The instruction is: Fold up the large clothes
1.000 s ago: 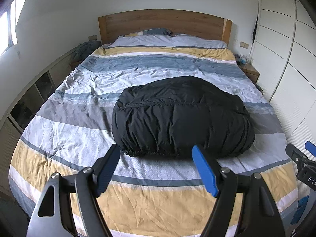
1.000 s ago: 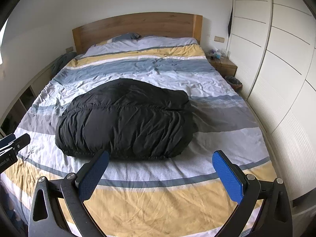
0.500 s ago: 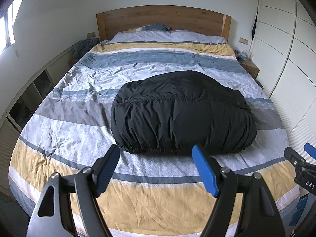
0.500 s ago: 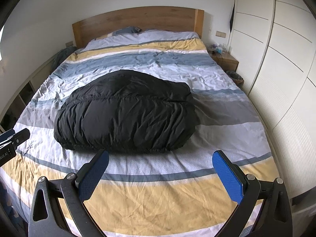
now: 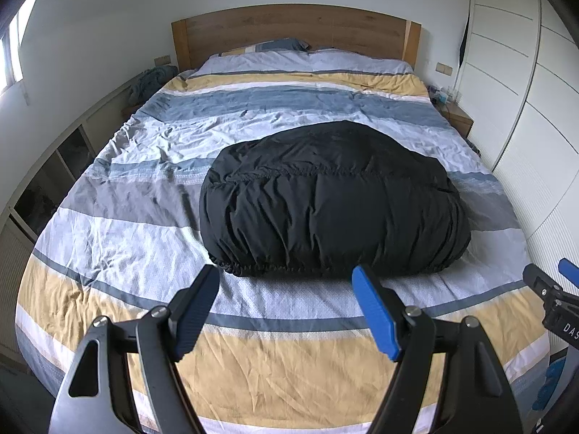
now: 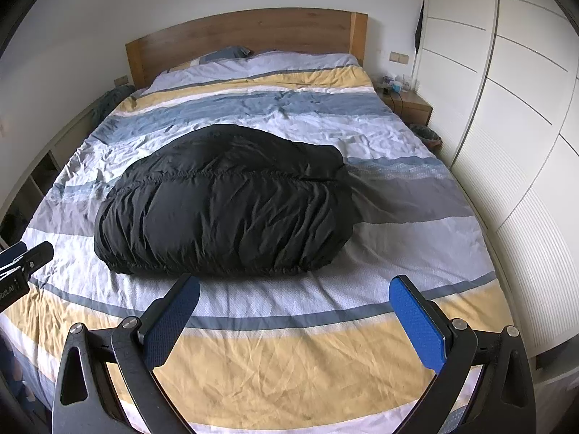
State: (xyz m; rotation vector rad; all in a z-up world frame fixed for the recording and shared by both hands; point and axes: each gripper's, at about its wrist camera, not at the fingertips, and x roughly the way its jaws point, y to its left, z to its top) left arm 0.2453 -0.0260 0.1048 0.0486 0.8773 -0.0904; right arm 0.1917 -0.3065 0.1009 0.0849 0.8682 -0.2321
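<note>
A black puffy jacket (image 5: 333, 202) lies folded into a thick bundle in the middle of the striped bed (image 5: 275, 365); it also shows in the right wrist view (image 6: 224, 206). My left gripper (image 5: 286, 282) is open and empty, held above the bed's foot just short of the bundle's near edge. My right gripper (image 6: 295, 291) is open wide and empty, also above the foot of the bed, to the right of the left one. Each gripper shows at the edge of the other's view.
The bed has a wooden headboard (image 5: 293, 32) and pillows at the far end. White wardrobe doors (image 6: 514, 115) run along the right side. A nightstand (image 6: 409, 105) stands at the back right. Low shelving (image 5: 54, 177) lines the left wall.
Both grippers have drawn back and tilted slightly, so the bundle sits a little lower in both views. The jacket itself has not moved. Both grippers stay open.
</note>
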